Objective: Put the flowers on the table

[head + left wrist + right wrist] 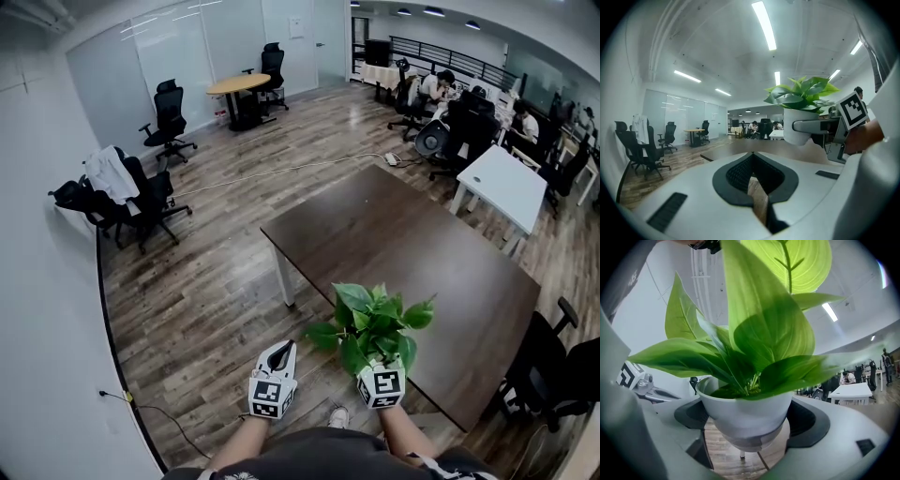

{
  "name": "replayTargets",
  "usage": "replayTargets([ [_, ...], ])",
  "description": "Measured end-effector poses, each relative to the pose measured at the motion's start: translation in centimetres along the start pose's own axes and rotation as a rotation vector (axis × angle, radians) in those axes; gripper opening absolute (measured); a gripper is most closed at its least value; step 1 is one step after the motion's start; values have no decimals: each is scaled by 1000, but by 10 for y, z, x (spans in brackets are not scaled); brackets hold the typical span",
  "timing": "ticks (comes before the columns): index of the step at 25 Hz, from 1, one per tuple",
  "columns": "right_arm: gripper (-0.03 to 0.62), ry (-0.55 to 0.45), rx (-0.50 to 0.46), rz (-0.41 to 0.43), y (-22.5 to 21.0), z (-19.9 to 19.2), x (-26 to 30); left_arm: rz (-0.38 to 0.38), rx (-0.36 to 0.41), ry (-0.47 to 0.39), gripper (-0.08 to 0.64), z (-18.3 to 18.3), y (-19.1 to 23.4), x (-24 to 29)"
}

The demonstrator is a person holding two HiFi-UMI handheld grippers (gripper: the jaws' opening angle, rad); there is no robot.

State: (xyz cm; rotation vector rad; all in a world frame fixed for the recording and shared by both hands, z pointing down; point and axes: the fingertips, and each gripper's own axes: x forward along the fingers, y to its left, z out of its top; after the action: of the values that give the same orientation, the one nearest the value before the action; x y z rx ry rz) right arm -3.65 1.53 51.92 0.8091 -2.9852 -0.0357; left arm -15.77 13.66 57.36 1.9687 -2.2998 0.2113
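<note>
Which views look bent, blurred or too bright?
Head view: sharp, but the wide lens bows the left wall. Left gripper view: ceiling lights glare, corners go black. Right gripper view: the top leaf glows backlit; the white pot looks soft.

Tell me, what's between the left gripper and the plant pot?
Nothing, just air, with the wood floor below. The head view shows the left gripper and the plant pot side by side, apart.
</note>
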Motion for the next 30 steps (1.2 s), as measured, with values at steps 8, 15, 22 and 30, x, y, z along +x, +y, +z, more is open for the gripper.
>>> replayTargets([
  [8,503,-3,15,4,-54,-10,24,16,40,0,8,14,-12,59],
  [15,503,5,3,-32,-90,-18,28,-26,38,12,8,17,-32,92],
  [22,503,11,-11,-72,-102,-29,55,-81,17,8,8,9,-18,136],
  [30,503,11,-22,-149,-116,-14,120,-156,49,-38,8,45,38,204],
])
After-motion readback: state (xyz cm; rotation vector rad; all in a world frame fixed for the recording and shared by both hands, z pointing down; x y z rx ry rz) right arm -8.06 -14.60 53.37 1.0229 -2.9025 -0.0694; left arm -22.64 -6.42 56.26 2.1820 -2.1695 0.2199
